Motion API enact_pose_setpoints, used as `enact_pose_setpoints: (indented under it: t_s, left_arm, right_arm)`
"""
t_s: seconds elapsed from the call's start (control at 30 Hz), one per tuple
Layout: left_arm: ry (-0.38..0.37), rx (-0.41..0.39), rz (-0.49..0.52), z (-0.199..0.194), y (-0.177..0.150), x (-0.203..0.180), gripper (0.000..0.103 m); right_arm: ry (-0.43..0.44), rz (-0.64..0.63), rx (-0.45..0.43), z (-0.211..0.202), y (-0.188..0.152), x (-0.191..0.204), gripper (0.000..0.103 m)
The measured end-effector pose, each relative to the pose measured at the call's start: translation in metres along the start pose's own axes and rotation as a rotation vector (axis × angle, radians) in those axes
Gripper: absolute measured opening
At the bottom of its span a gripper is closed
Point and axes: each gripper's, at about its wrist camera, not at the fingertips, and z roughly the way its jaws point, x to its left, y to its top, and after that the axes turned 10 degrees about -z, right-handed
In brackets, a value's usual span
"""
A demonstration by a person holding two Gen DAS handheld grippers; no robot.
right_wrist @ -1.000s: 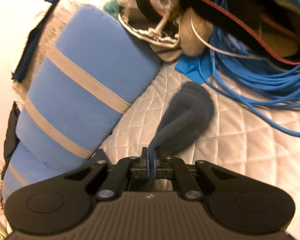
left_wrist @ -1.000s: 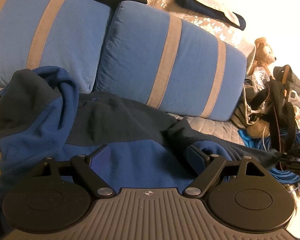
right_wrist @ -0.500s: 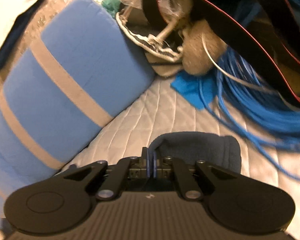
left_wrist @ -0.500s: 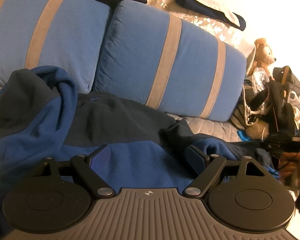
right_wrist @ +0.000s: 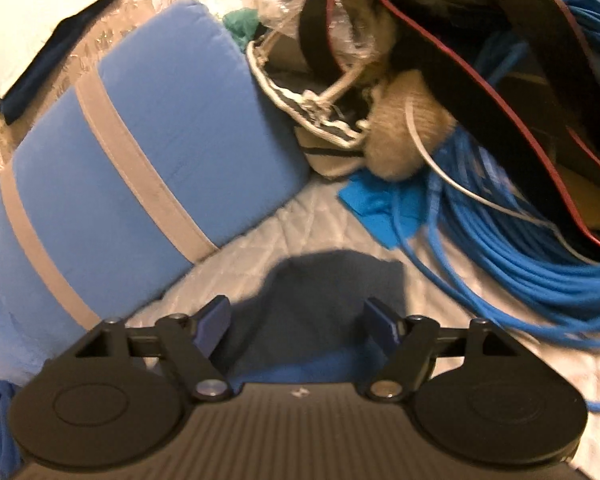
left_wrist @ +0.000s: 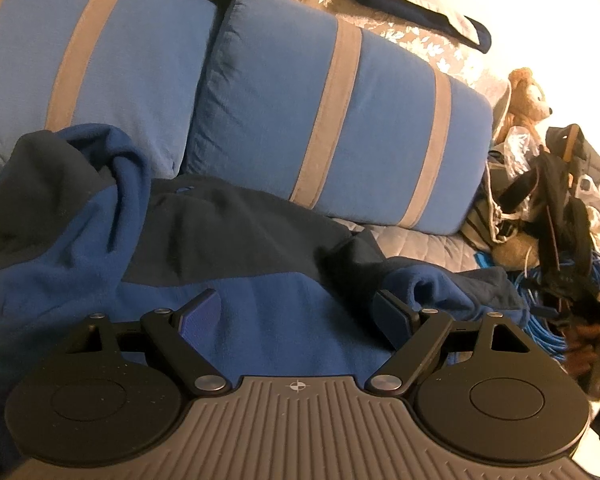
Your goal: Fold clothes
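The right hand-held gripper (right_wrist: 296, 322) has just been opening, its dark sleeve cuff (right_wrist: 332, 280) lying free on the quilted bed (right_wrist: 300, 224); the left hand-held gripper (left_wrist: 298, 316) gapes, empty, over the fleece jacket (left_wrist: 260, 280); next, probably smooth that sleeve flat, clear of the blue cable (right_wrist: 500, 240).

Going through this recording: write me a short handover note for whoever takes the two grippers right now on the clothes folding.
Left gripper: open, fingers apart over the blue part of the fleece top, holding nothing.
Right gripper: its fingers have just been opening; the dark sleeve end lies loose between them on the quilted bedcover, no longer pinched.
Fleece top: spread across the bed below the striped pillows, left side still bunched.
Done: right sleeve drawn out and released.
Left: flatten the bunched side, then every fold.
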Motion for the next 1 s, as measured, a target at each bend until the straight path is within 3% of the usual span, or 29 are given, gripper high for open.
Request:
enact_pose_setpoints:
  t_s: [0.07,0.1,0.2,0.43,0.73,1.0]
  left_arm:
    - [-0.001,0.001,0.003,0.0,0.0,0.0,0.084]
    - [-0.001,0.001,0.004,0.0,-0.001,-0.001,0.084]
    - [0.004,0.003,0.006,0.0,-0.002,-0.001,0.084]
    - [0.017,0.012,0.01,0.003,-0.003,0.0,0.084]
    - [0.021,0.019,0.019,0.005,-0.004,0.0,0.084]
    - [0.018,0.019,0.019,0.005,-0.004,-0.002,0.084]
  right_arm:
    - [0.007,0.009,0.02,-0.008,-0.007,-0.007,0.076]
    - [0.01,0.015,0.029,-0.012,-0.011,-0.011,0.067]
    - [-0.02,0.003,0.059,-0.013,-0.023,-0.02,0.057]
    - [-0.099,-0.007,0.093,0.005,-0.039,-0.033,0.054]
    - [0.018,0.17,0.021,0.031,-0.024,-0.039,0.058]
    - [0.11,0.217,-0.011,0.052,-0.019,-0.034,0.054]
